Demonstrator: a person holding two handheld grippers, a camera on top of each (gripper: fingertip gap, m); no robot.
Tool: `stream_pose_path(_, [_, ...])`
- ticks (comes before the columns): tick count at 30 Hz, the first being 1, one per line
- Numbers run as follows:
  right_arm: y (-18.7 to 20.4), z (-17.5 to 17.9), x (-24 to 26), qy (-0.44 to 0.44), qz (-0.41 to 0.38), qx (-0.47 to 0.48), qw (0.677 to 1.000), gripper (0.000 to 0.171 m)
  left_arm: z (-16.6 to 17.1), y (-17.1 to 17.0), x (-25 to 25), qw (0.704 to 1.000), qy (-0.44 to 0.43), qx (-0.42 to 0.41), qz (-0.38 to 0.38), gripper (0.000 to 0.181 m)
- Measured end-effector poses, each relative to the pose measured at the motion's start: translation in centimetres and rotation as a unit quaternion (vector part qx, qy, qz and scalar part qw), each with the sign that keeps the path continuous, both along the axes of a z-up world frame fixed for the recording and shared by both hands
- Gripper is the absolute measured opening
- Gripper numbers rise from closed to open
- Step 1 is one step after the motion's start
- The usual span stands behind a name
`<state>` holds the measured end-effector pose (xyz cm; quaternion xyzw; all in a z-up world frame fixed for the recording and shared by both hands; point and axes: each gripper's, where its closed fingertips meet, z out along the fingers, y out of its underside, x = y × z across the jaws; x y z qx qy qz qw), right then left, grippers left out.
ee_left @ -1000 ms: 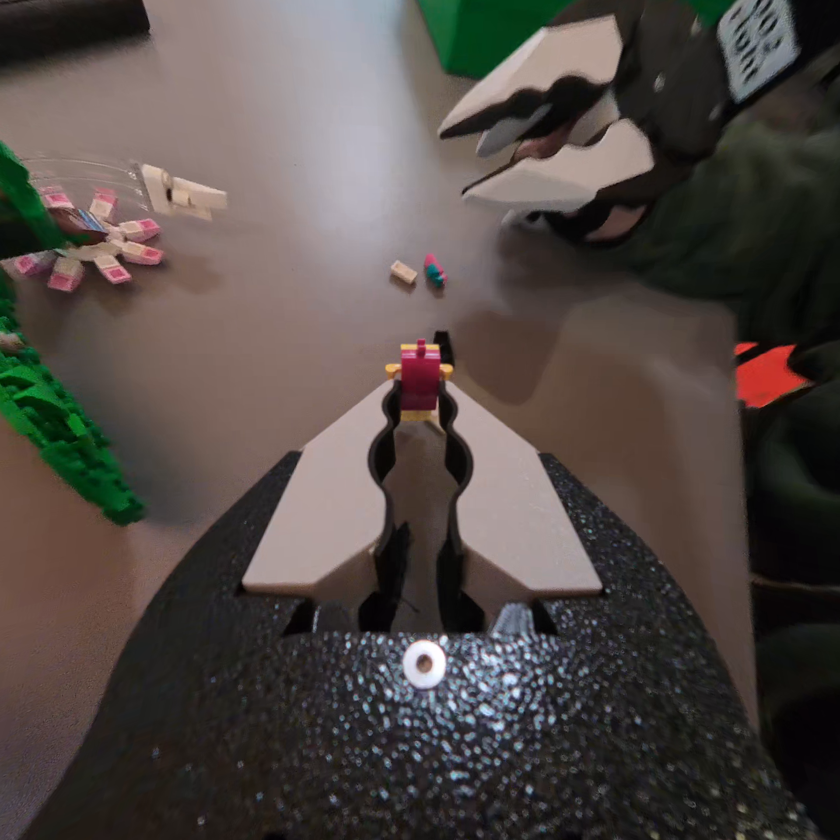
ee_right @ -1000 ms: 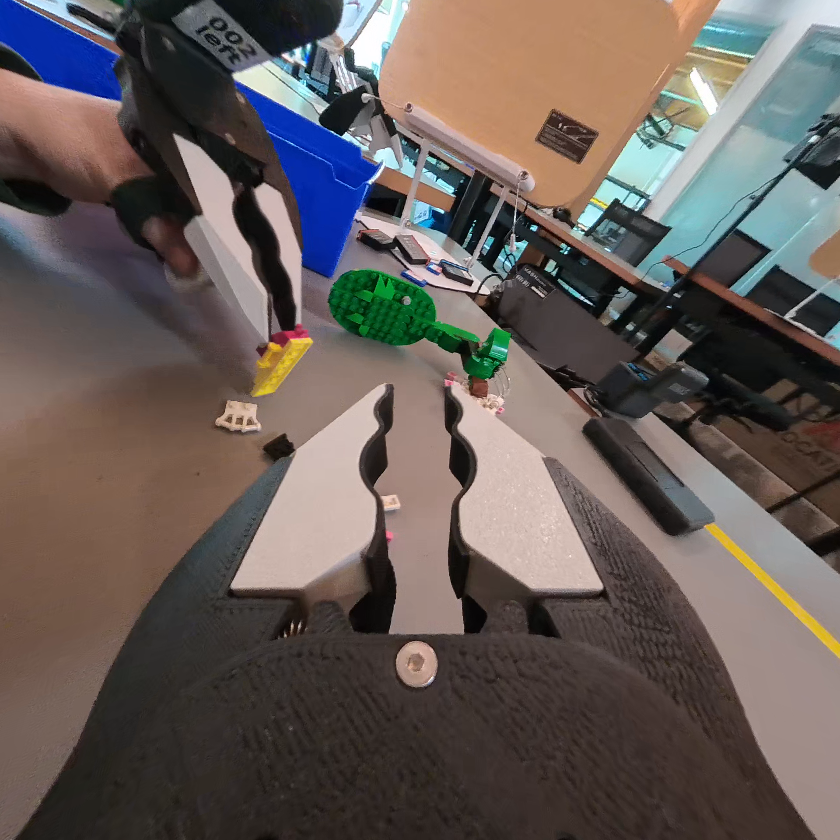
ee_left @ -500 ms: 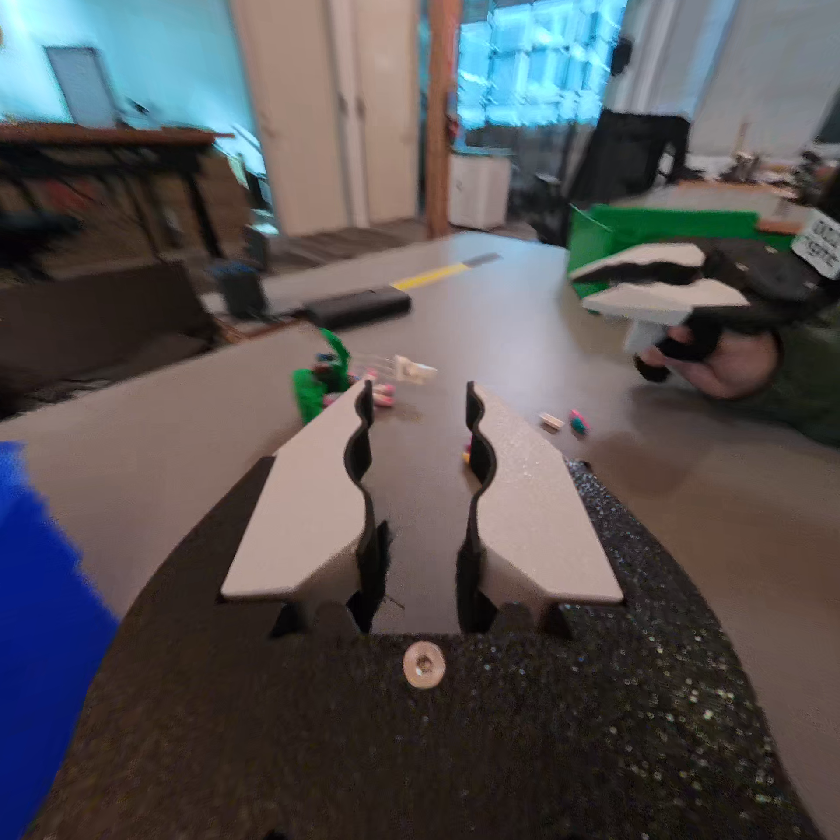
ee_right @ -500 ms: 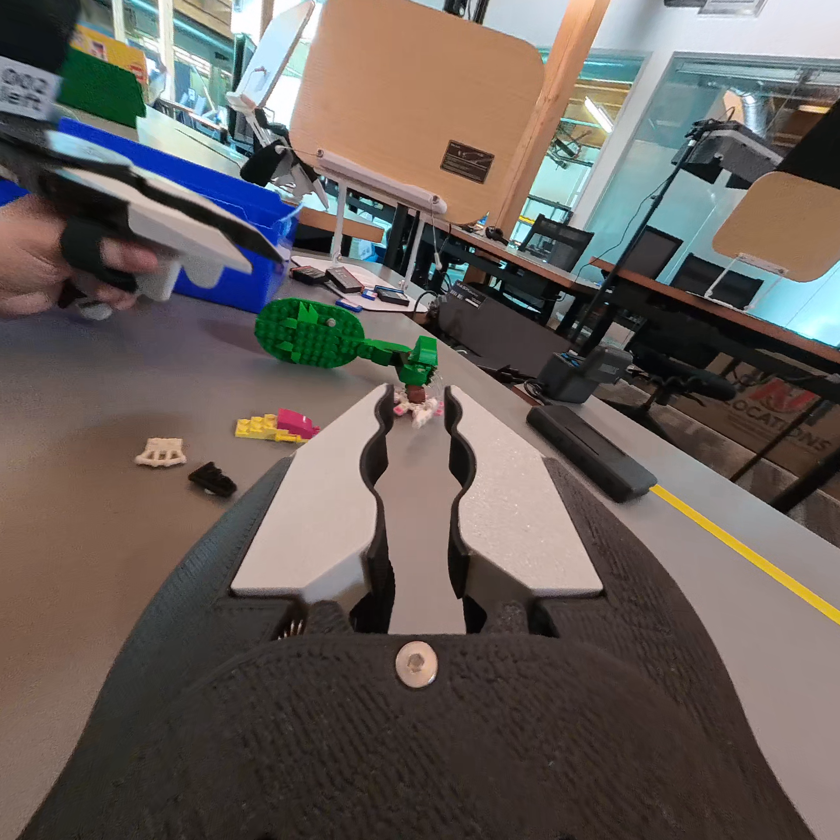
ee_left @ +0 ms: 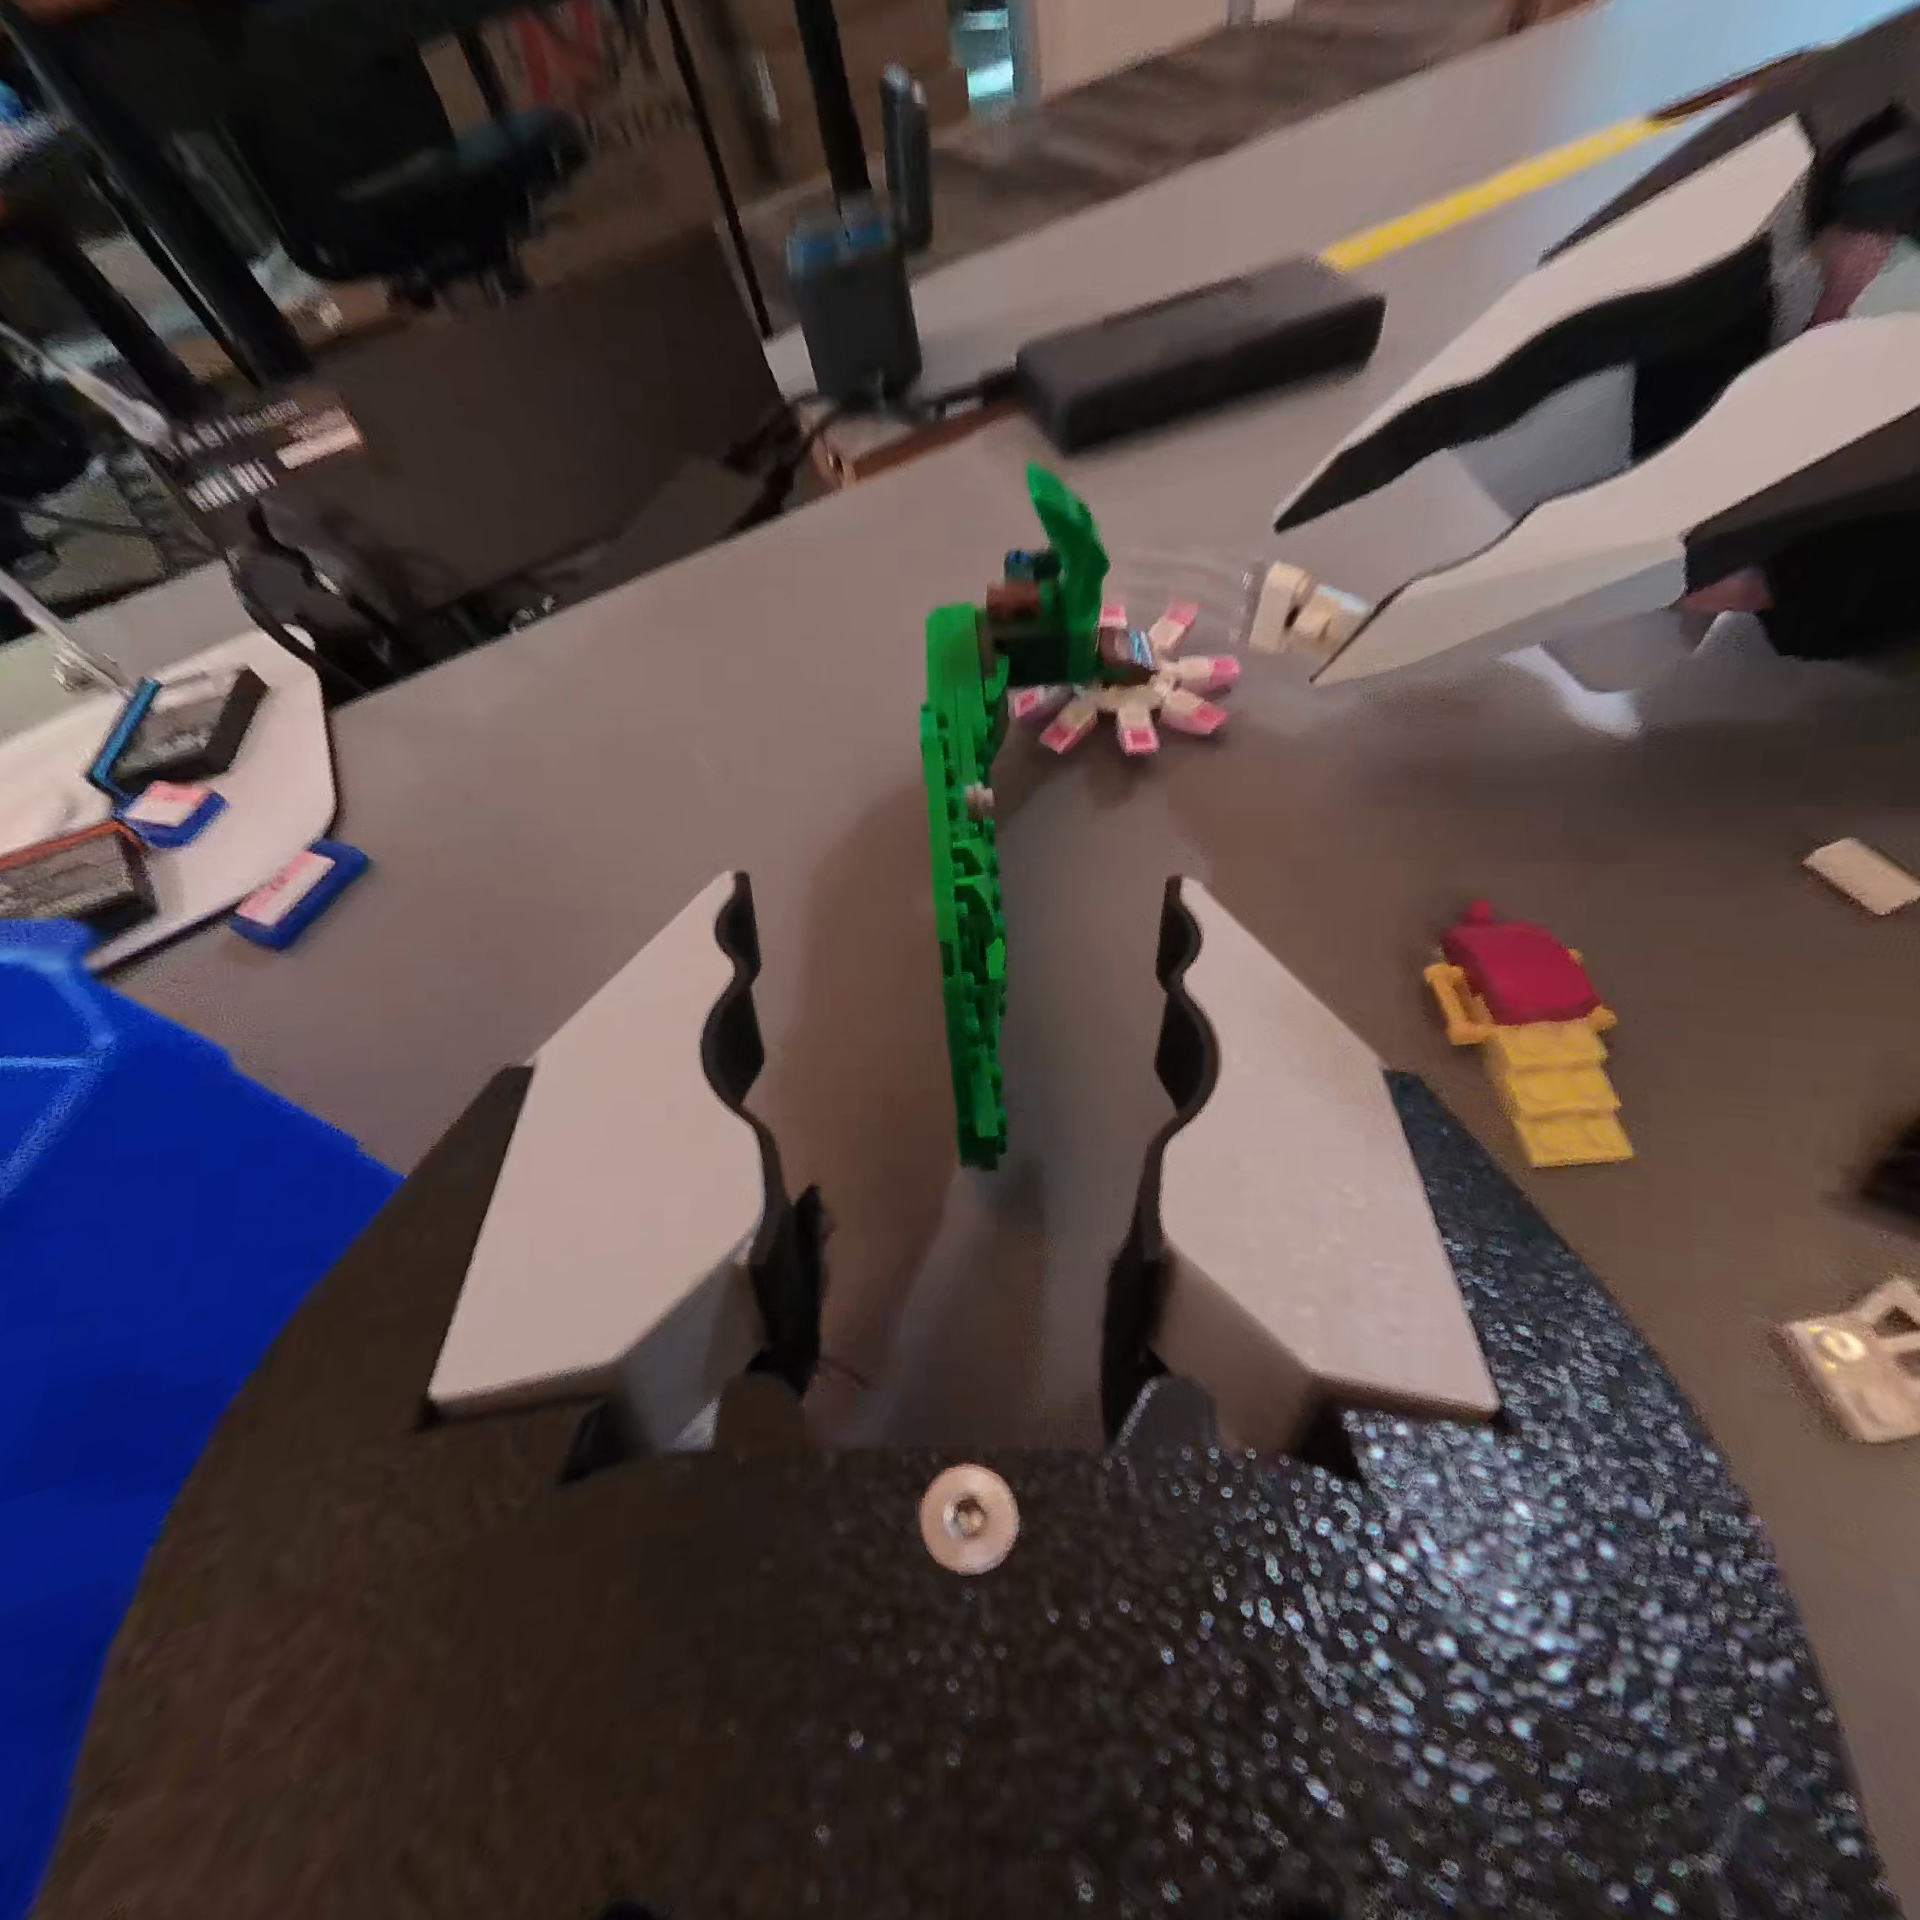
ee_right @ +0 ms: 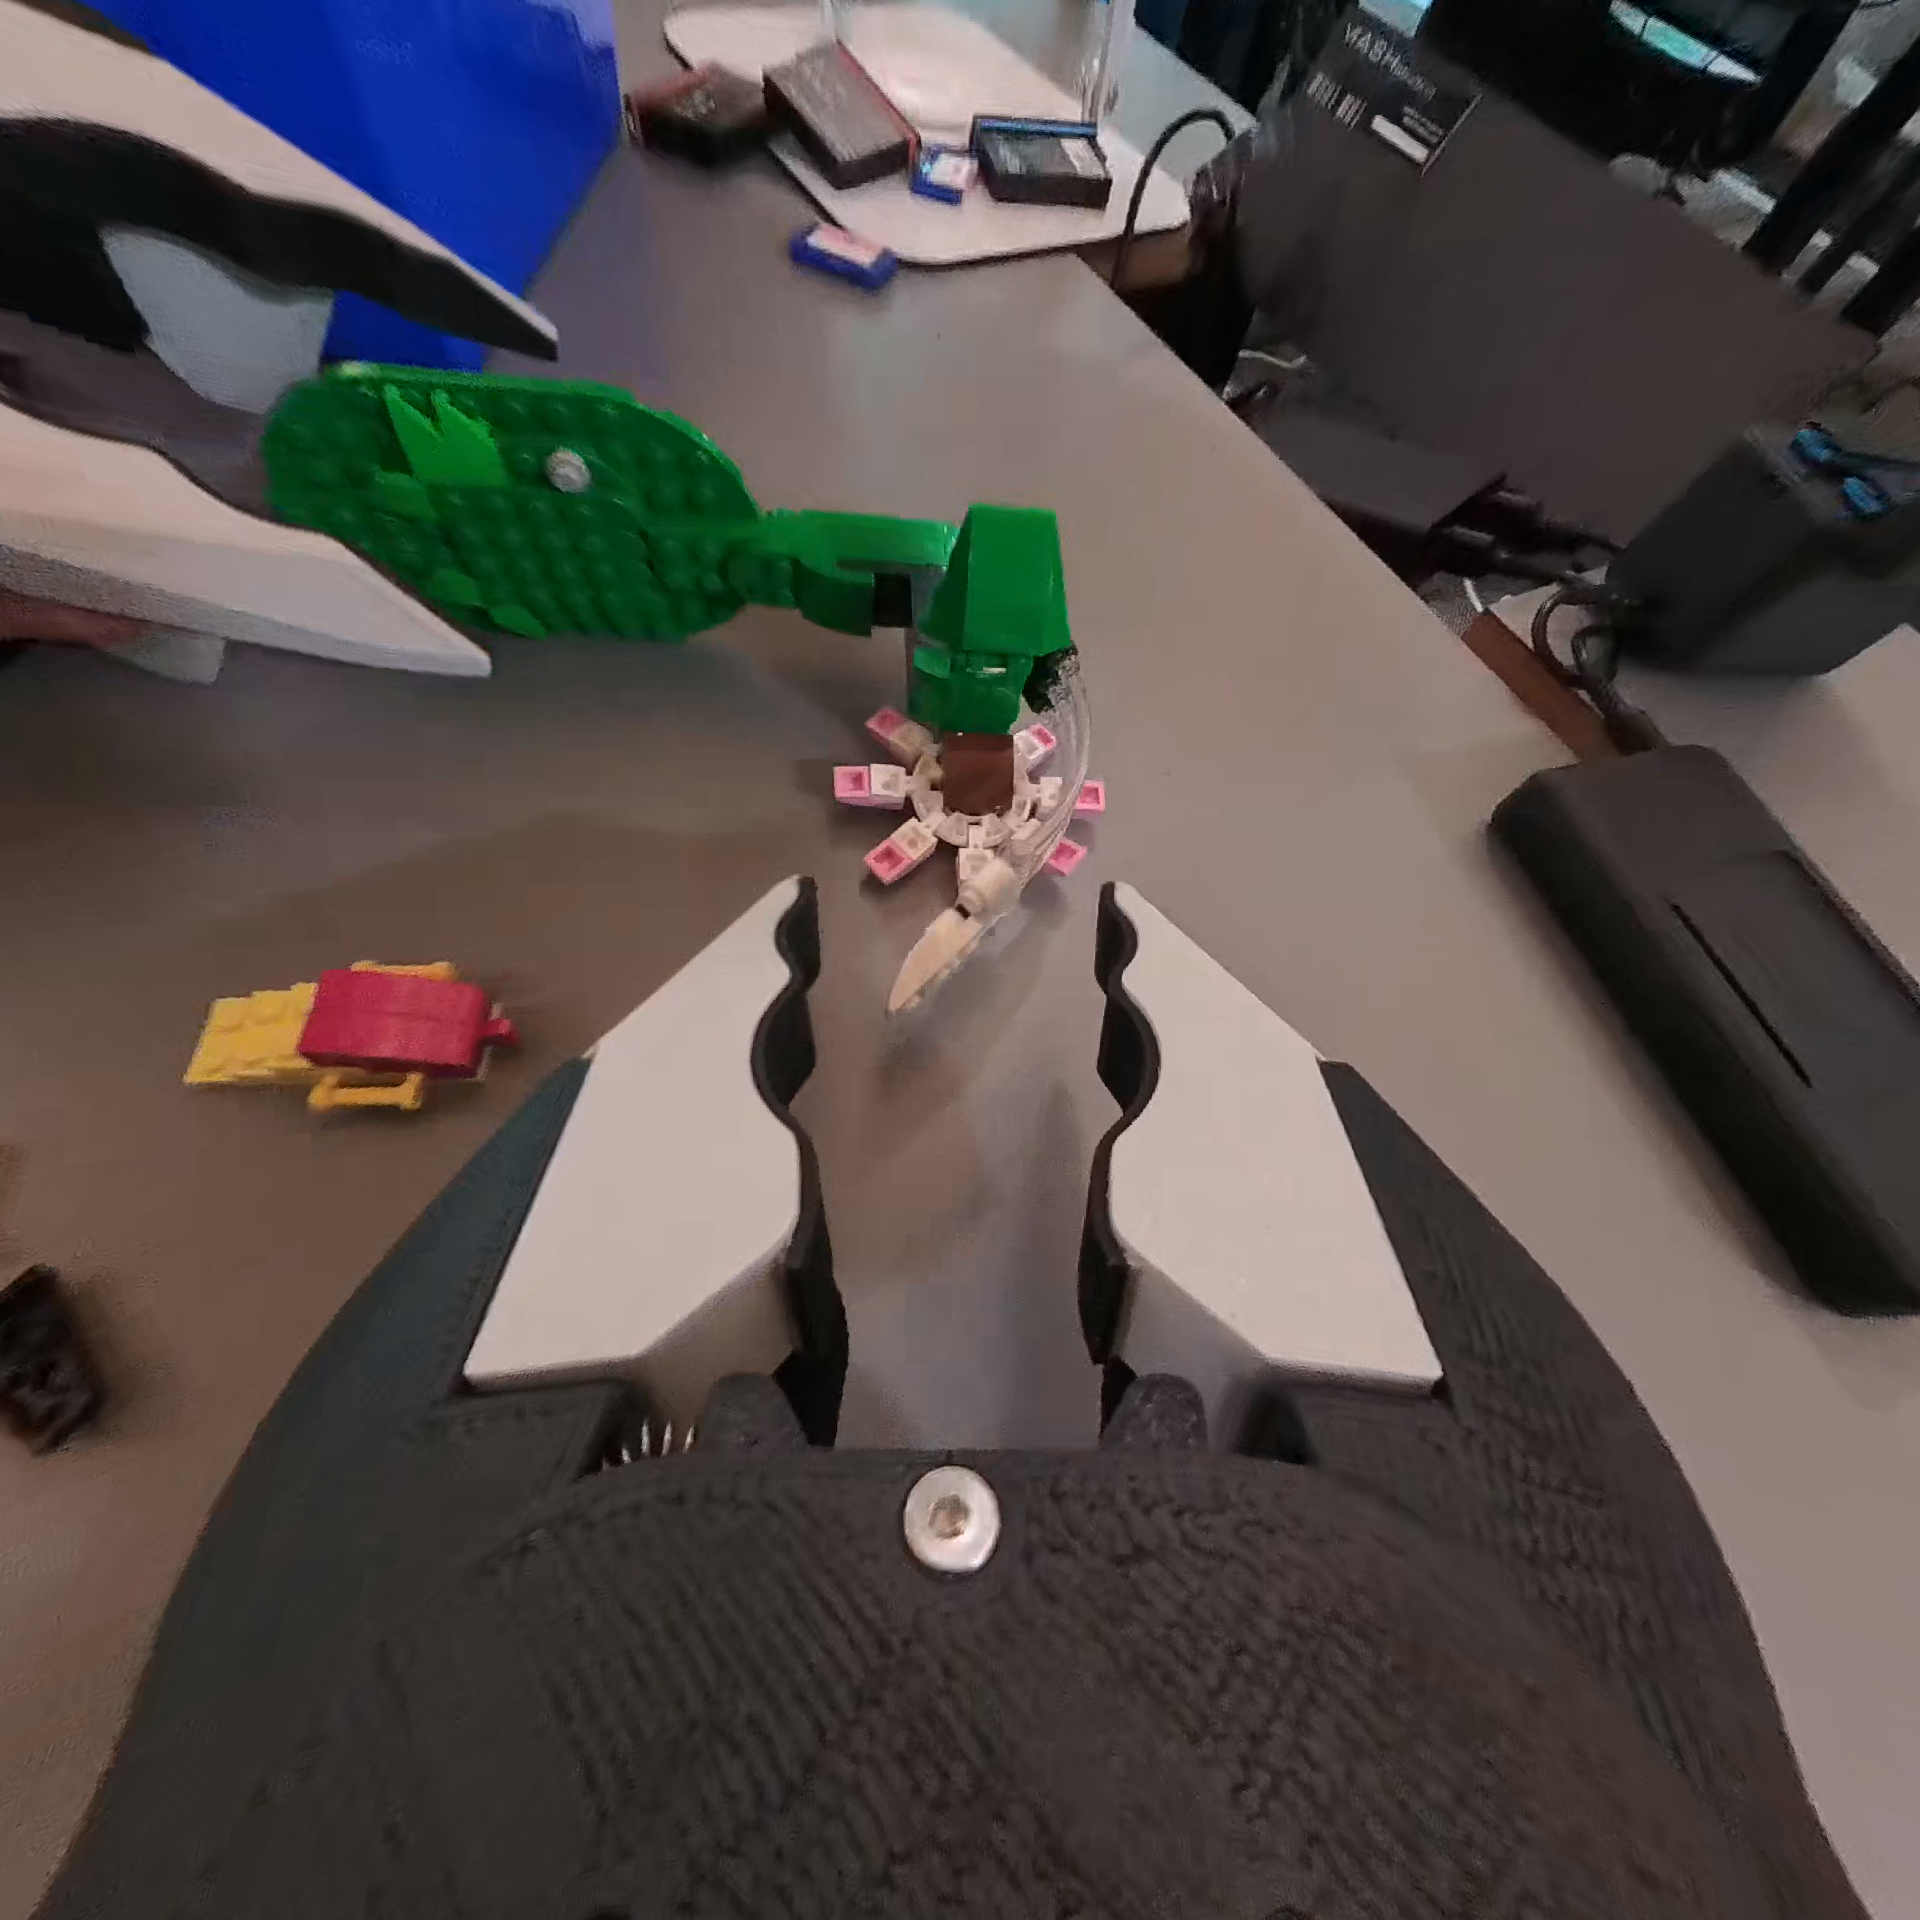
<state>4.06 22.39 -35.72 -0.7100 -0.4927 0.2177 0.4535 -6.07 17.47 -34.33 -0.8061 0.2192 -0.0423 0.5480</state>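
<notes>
A green brick leaf [ee_left: 966,935] stands on edge on the grey table [ee_left: 623,727], joined to a green stem and a pink-and-white brick flower [ee_left: 1132,707]. My left gripper [ee_left: 951,904] is open and empty, its jaws on either side of the leaf's near end without touching it. In the right wrist view the leaf [ee_right: 499,509] shows broadside, with the flower [ee_right: 966,800] and a white curved piece [ee_right: 935,956] in front. My right gripper [ee_right: 956,904] is open and empty, just short of that white piece. A yellow-and-red brick piece [ee_left: 1517,1029] lies on the table, also in the right wrist view [ee_right: 353,1029].
A blue bin [ee_left: 125,1299] stands at the left. A long black box [ee_right: 1714,997] lies near the table's right edge. A white tray [ee_right: 935,208] with small black and blue items sits at the back. Small loose white [ee_left: 1860,873] and black [ee_right: 42,1351] pieces lie about. Measured from the fingertips, the flower [ee_right: 966,800] is 4 cm or so from the right gripper and 10 cm from the left. Seen from the left wrist view [ee_left: 1141,664] as well. The yellow-and-red brick piece [ee_left: 1517,1029] is about 7 cm from my left fingertips.
My left gripper let go of the yellow-and-red piece, which now lies on the table, opened wide and moved around the green leaf. My right gripper opened and moved toward the flower.
</notes>
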Motion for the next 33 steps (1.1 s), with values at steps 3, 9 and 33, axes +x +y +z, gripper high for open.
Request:
stream_pose_path(3, [0.9, -0.6, -0.6, -0.026, -0.001, 0.011, 1.0, 0.049, -1.0, 0.4, 0.1, 0.999, -0.002, -0.035, -0.007, 0.057])
stream_pose_path(9, [1.5, -1.2, -0.9, -0.056, -0.001, 0.025, 0.998, 0.039, -1.6, 0.4, 0.6, 0.998, 0.005, -0.054, -0.024, 0.019])
stream_pose_path(33, [1.7, 5.2, 0.1, -0.098, 0.079, 0.343, 0.931, 0.072, 3.2, 3.1, 4.5, 0.934, 0.252, 0.221, -0.126, 0.01])
